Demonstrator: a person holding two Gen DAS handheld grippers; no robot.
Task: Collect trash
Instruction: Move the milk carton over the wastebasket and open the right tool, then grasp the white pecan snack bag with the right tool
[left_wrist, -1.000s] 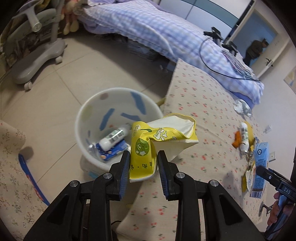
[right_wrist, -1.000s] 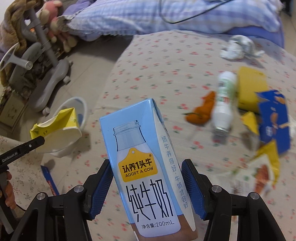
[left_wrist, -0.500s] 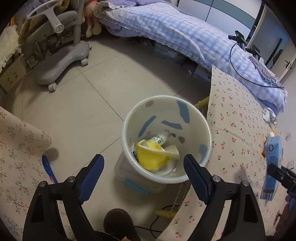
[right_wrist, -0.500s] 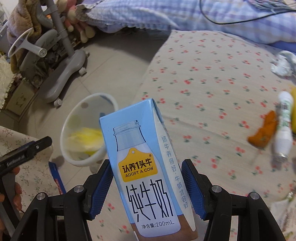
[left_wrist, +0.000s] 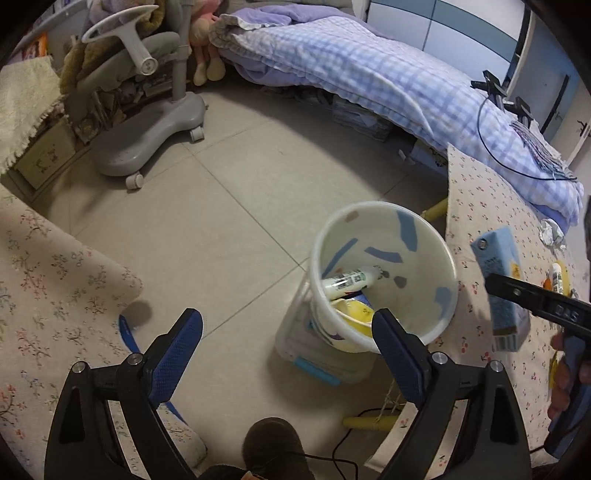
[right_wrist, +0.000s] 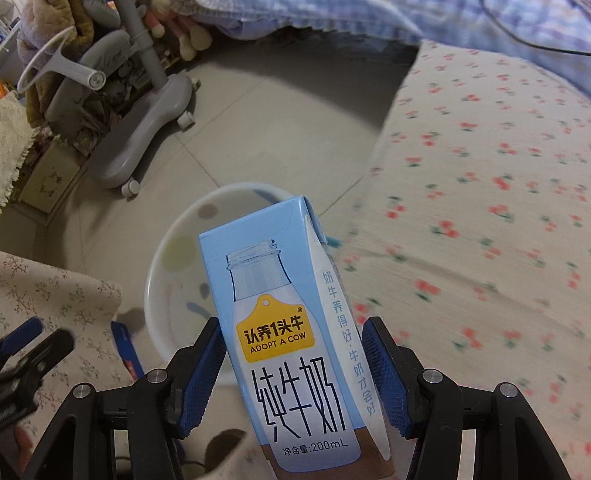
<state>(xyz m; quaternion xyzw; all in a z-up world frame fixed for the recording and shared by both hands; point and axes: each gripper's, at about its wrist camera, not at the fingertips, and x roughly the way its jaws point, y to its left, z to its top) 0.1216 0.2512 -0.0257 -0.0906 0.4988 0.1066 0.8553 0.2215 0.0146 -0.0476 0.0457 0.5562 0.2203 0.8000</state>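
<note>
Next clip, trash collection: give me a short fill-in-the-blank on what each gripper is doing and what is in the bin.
1. The right gripper is shut on a light blue ____ carton.
2. The left gripper has just been opening and holds ____.
3. The white bin stands on the ____ beside the floral-covered table.
4. A yellow wrapper lies ____ the bin.

Missing words: milk; nothing; floor; inside

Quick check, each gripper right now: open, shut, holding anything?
Left gripper: open, empty; jaws have just been opening.
Right gripper: shut on the milk carton.
</note>
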